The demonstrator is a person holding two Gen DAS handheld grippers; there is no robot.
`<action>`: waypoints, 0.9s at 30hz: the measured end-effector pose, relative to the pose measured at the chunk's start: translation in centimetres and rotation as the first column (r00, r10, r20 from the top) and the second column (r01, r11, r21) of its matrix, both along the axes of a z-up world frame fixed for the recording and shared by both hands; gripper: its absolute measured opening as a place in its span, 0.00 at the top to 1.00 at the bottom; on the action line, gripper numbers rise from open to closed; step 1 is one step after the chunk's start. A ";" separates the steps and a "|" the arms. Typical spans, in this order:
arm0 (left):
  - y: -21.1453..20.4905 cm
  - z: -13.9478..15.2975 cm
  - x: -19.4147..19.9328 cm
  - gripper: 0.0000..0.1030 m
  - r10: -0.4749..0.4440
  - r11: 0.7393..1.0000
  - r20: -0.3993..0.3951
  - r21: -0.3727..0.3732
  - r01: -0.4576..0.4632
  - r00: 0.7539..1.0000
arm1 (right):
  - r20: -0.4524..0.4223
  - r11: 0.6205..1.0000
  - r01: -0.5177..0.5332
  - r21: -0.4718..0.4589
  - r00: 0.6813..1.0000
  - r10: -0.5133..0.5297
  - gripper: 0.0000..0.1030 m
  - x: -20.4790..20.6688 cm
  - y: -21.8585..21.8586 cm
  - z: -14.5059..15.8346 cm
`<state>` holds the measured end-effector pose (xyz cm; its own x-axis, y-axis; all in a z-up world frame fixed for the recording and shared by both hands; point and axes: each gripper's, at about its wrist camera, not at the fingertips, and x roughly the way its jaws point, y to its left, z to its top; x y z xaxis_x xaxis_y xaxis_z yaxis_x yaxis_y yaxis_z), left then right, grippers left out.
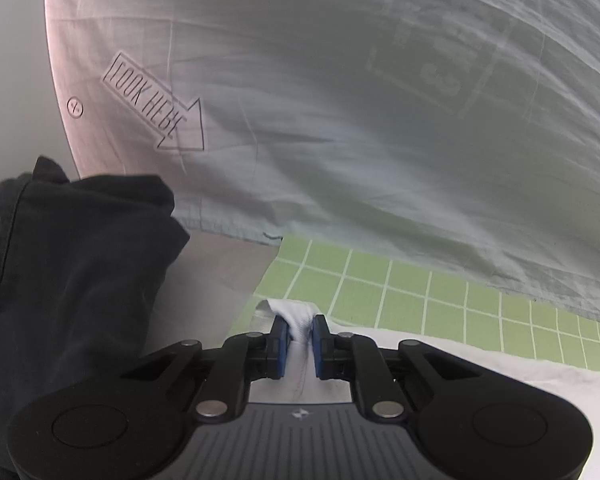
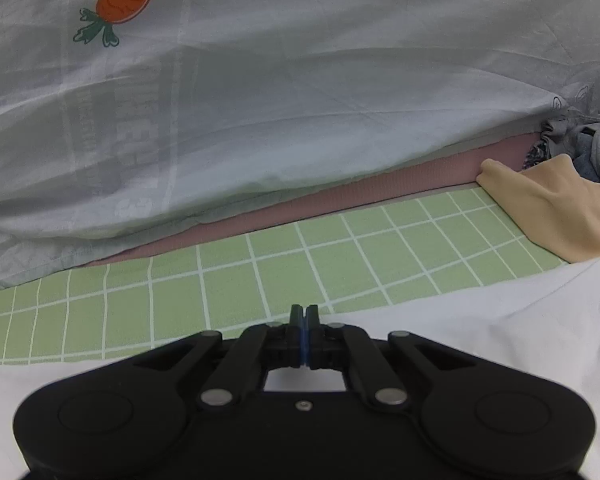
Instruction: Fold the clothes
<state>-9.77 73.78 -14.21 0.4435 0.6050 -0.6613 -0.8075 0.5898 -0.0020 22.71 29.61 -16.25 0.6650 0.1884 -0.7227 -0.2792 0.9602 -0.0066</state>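
Note:
A white garment (image 1: 500, 364) lies on a green checked sheet (image 1: 420, 296). My left gripper (image 1: 300, 326) is shut on a bunched fold of this white cloth, which sticks out past its blue pads (image 1: 281, 344). In the right wrist view the same white garment (image 2: 480, 320) spreads under and to the right of my right gripper (image 2: 304, 312). Its pads are pressed together at the garment's far edge. No cloth shows between them.
A grey printed duvet (image 1: 340, 120) (image 2: 260, 100) rises behind the sheet (image 2: 260, 272). A black garment (image 1: 60, 260) lies at the left. A beige garment (image 2: 552, 208) and a heap of grey clothes (image 2: 580, 140) sit at the right, by a pink strip (image 2: 340, 196).

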 end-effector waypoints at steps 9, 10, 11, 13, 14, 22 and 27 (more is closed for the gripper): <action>2.3 2.3 6.0 0.86 -0.049 0.997 0.091 0.059 0.044 0.995 | 0.150 0.995 0.066 0.072 0.986 -0.076 1.00 4.0 0.4 4.1; 2.6 2.0 6.7 0.86 -0.043 0.998 0.084 0.057 0.038 0.996 | 0.154 0.994 0.072 0.080 0.985 -0.084 1.00 4.8 0.5 4.5; 2.8 1.7 7.4 0.85 -0.023 0.999 0.068 0.047 0.020 0.997 | 0.159 0.996 0.061 0.067 0.985 -0.071 1.00 5.0 0.8 4.7; 3.1 1.4 8.1 0.77 0.014 0.999 0.033 0.030 -0.015 0.999 | 0.162 0.999 0.030 0.034 0.986 -0.035 1.00 5.1 1.5 5.0; 3.2 1.4 8.2 0.75 0.030 0.999 0.013 0.023 -0.030 0.999 | 0.168 1.000 0.018 0.014 0.986 -0.020 0.99 4.4 1.7 5.0; -0.2 4.0 -1.0 0.48 0.076 0.994 0.053 -0.085 -0.072 0.996 | 0.131 0.997 -0.008 -0.082 0.991 0.019 0.40 -5.8 -0.9 3.6; -5.3 3.7 -9.3 0.41 0.065 0.991 -0.076 -0.115 -0.074 0.995 | 0.038 0.996 -0.019 -0.092 0.999 0.022 0.32 -14.1 -3.4 2.6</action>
<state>-19.10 68.45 -10.54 0.3520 0.5488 -0.7583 -0.8471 0.5313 -0.0087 8.57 26.25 -13.61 0.6899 0.1364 -0.7110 -0.2968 0.9491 -0.1058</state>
